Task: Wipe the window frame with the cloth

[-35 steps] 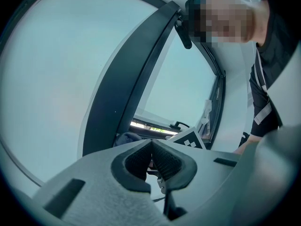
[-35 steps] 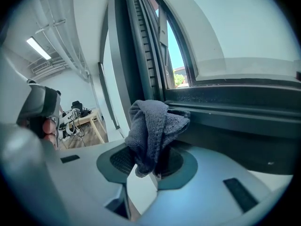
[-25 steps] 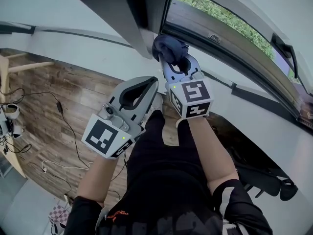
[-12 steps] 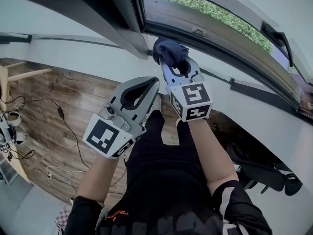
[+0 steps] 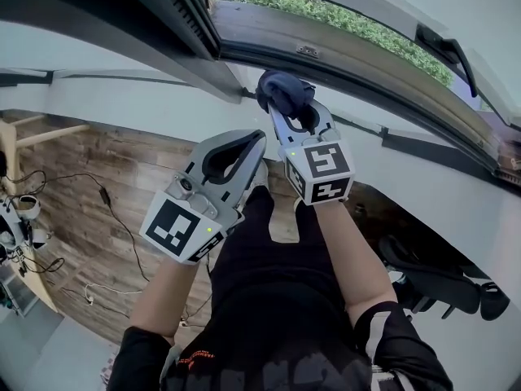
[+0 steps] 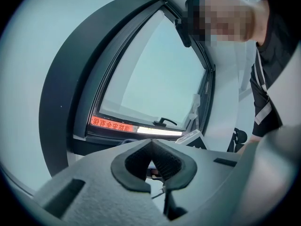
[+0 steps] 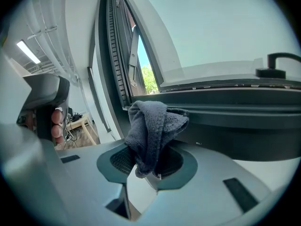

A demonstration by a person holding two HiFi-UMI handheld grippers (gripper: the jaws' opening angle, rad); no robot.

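Note:
A dark blue cloth [image 5: 283,90] is bunched in my right gripper [image 5: 290,109], which is shut on it and presses it against the dark lower rail of the window frame [image 5: 358,76], a little right of the frame's corner post. In the right gripper view the cloth [image 7: 153,126] hangs out of the jaws of the right gripper [image 7: 146,171], just before the frame rail [image 7: 225,112]. My left gripper [image 5: 254,142] is shut and empty, held lower and to the left, beside the right one. The left gripper view looks past the left gripper [image 6: 153,166] at the dark frame [image 6: 70,79].
The sash stands open with a black handle [image 5: 444,47] at the upper right. Below the white wall lies a wooden floor [image 5: 89,177] with cables. A black chair [image 5: 431,283] stands low on the right. A person [image 6: 270,55] shows in the left gripper view.
The right gripper and cloth have slid a little to the right along the lower rail, away from the corner post. The left gripper has kept its place beside it.

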